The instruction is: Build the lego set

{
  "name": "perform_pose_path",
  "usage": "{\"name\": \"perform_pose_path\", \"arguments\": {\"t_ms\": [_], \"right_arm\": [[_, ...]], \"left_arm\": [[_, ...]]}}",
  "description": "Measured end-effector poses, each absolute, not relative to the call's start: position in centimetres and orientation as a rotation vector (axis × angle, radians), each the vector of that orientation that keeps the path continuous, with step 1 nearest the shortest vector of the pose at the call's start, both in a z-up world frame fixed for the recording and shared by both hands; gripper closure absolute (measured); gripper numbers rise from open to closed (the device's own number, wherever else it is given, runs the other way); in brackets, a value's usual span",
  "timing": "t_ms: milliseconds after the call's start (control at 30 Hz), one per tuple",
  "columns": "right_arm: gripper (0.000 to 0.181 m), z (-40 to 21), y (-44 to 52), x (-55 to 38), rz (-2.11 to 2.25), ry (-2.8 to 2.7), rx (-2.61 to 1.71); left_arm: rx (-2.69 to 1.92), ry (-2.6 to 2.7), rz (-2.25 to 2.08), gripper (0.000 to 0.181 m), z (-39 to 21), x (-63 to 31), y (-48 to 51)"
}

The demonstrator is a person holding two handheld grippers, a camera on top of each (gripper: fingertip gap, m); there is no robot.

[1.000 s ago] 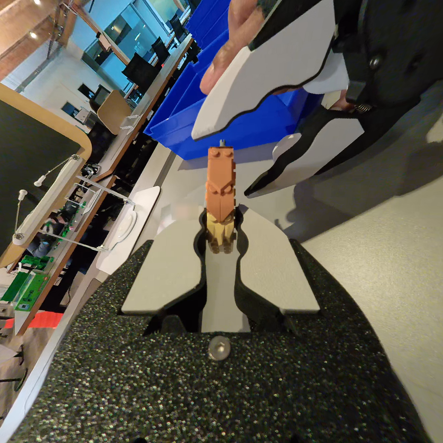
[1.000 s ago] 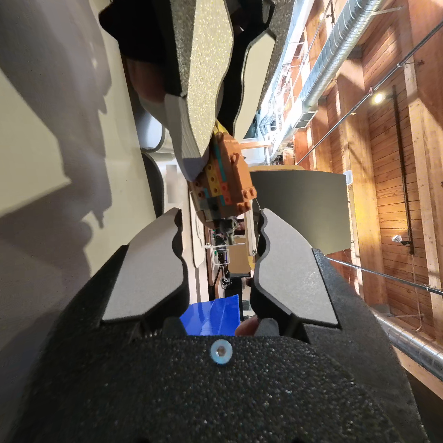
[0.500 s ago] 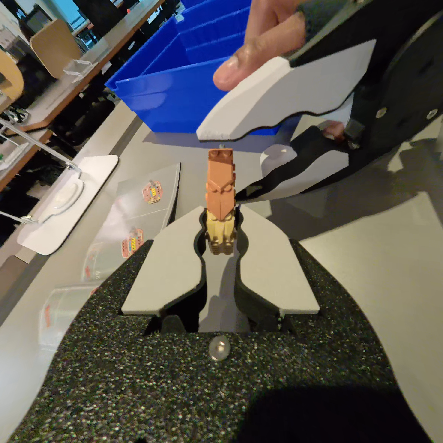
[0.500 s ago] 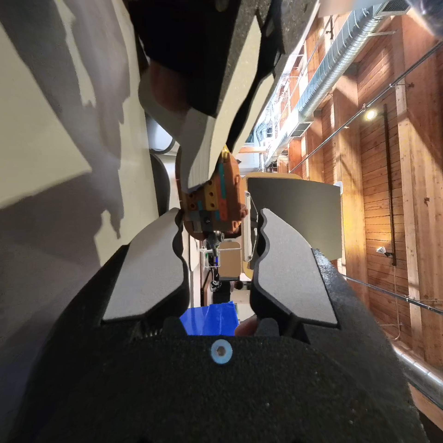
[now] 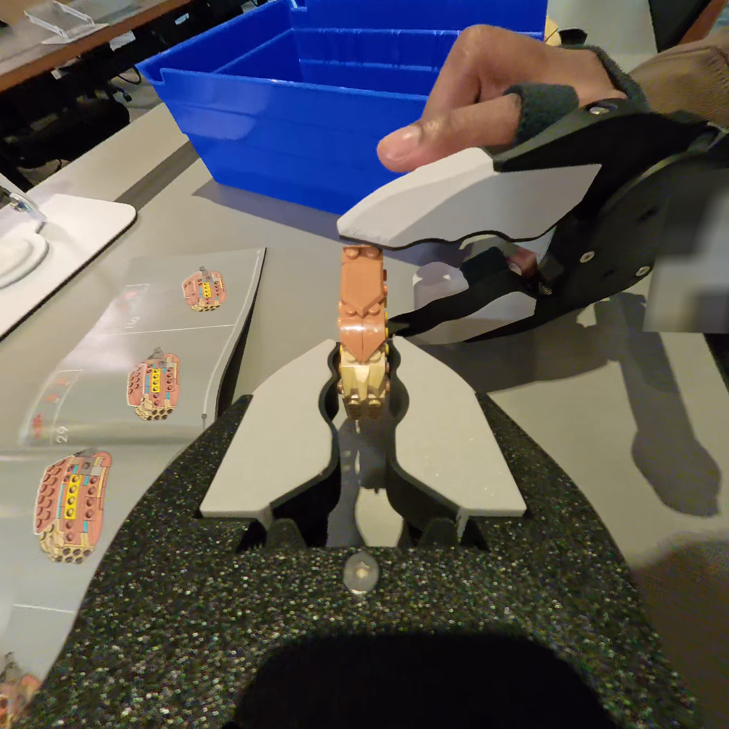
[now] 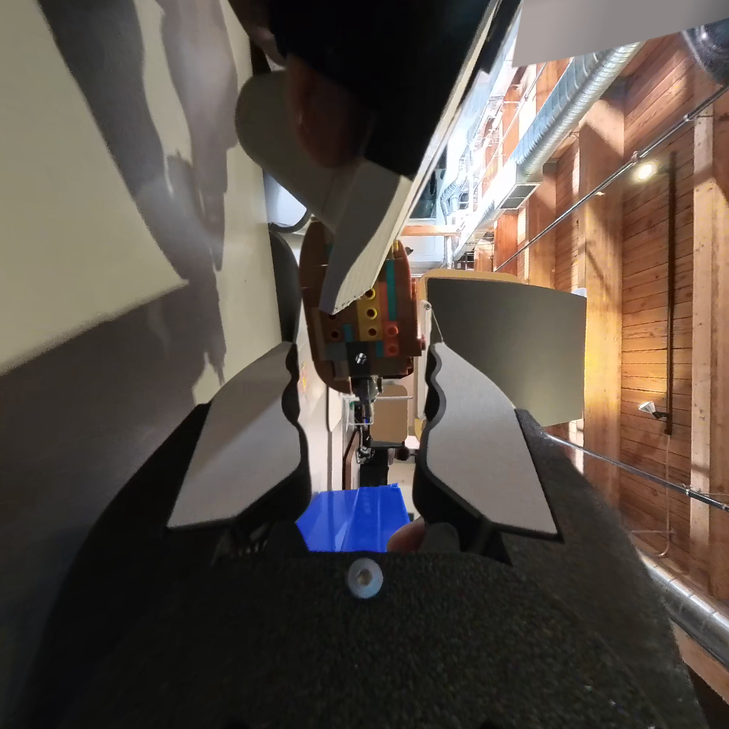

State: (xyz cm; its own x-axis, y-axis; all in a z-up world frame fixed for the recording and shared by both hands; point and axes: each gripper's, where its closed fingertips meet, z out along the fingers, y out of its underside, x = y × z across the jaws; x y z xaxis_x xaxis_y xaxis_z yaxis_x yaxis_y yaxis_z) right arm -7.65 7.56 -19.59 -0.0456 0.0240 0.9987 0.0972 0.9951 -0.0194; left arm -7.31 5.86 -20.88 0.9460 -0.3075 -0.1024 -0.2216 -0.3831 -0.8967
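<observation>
Now tipped down toward the grey tabletop (image 5: 572,414), with printed instruction sheets (image 5: 130,355) come into sight. Left gripper (image 5: 363,355) clamped on the tan-and-orange brick model (image 5: 362,315), held upright above the table. Right gripper (image 6: 361,351) spread apart around its far end. Beyond, blue plastic bins (image 5: 284,130).

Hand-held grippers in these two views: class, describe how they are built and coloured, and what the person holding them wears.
The left hand-held gripper has a speckled black body with a central silver screw, and two flat light-grey fingers with wavy, black-edged inner sides. The right hand-held gripper matches it; seen from the left wrist view it shows black side plates with small screws and a spring. The hand wears a dark strap and a tan sleeve.
</observation>
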Motion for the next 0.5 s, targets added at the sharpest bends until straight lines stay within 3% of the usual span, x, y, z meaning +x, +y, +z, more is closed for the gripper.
{"name": "perform_pose_path", "arguments": {"t_ms": [500], "right_arm": [[0.12,-20.29,8.32,-7.78,-0.071,-1.642,-0.111]], "left_arm": [[-2.005,0.33,-0.156,0.159,-21.29,-7.4,5.95]]}}
